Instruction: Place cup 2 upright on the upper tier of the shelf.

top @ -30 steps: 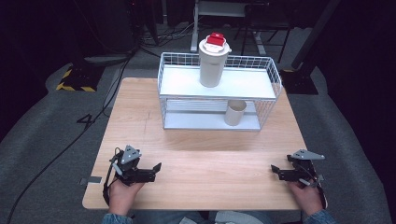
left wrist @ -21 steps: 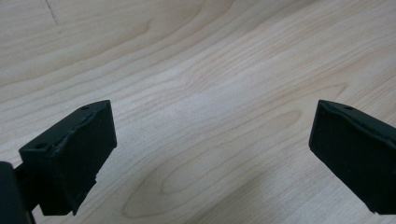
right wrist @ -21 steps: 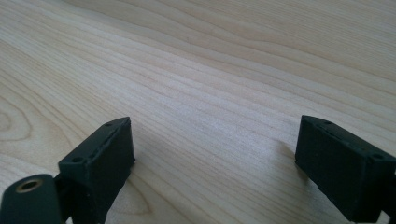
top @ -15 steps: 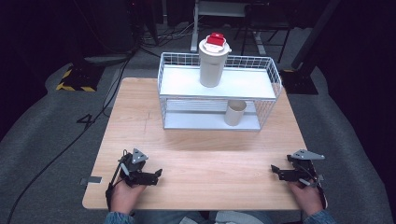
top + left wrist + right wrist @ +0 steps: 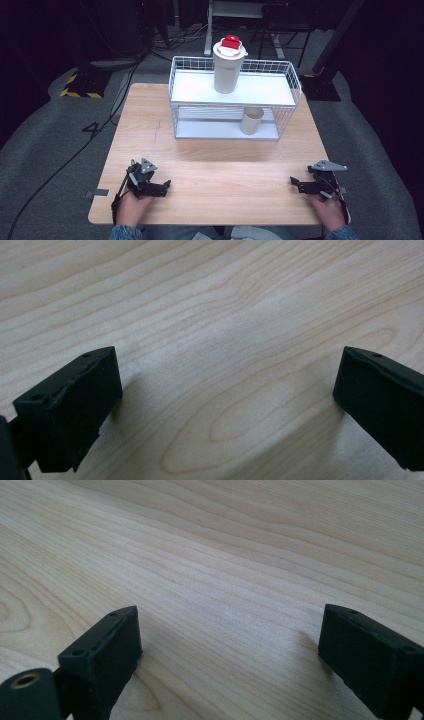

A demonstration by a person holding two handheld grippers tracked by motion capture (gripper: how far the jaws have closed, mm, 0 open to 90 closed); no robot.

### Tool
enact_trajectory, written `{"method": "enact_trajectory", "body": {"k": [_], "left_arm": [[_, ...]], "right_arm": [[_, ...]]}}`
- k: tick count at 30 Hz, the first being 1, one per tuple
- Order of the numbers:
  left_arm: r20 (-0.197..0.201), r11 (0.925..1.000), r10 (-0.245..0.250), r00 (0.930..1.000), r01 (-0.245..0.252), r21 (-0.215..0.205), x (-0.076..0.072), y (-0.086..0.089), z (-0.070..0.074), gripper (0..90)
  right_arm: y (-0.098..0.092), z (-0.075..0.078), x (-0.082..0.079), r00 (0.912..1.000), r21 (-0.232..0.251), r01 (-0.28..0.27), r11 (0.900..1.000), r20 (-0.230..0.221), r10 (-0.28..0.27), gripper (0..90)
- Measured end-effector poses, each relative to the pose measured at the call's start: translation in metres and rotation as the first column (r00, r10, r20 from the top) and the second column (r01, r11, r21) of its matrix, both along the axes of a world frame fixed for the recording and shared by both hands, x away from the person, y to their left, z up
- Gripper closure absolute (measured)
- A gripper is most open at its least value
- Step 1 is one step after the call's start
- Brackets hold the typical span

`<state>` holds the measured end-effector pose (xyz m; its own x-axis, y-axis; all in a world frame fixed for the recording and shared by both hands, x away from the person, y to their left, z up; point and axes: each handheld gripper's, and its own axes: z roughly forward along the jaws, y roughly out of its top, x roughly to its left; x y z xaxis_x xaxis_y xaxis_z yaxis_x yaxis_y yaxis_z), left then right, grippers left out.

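My left gripper (image 5: pixel 159 188) rests low on the wooden table (image 5: pixel 225 160) near its front left corner, held by a hand. In the left gripper view it (image 5: pixel 225 385) stands open, with bare wood between its black jaws. My right gripper (image 5: pixel 296 184) lies near the front right corner, also in a hand. Its jaws (image 5: pixel 230 640) are open, have just been opening a little further, and have nothing between them. Both grippers point toward the middle of the table.
A white wire rack (image 5: pixel 235 85) with two shelves stands at the back of the table. A white tumbler with a red lid (image 5: pixel 227 65) is on its upper shelf, and a beige cup (image 5: pixel 251 121) is on the lower one. Dark floor and cables surround the table.
The left gripper has shifted slightly to the right and sunk closer to the table top. The right hand has stayed in place.
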<state>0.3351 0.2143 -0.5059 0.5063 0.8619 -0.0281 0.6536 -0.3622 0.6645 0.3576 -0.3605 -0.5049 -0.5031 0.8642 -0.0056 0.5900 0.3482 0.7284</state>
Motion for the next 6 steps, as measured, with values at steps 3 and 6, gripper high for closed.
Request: {"method": "enact_trajectory", "body": {"k": [3, 6], "left_arm": [[0.0, 1.0, -0.007, 1.0, 0.007, -0.004, 0.0011, 0.0012, -0.0003, 0.0], [0.002, 1.0, 0.007, 1.0, -0.007, -0.002, 0.0023, 0.0012, -0.0002, 0.0]], "right_arm": [[0.0001, 0.0, -0.0001, 1.0, 0.0, 0.002, 1.0, -0.001, -0.002, 10.3], [0.0, 0.0, 0.0, 1.0, 0.0, 0.001, 1.0, -0.001, -0.001, 10.3]]}}
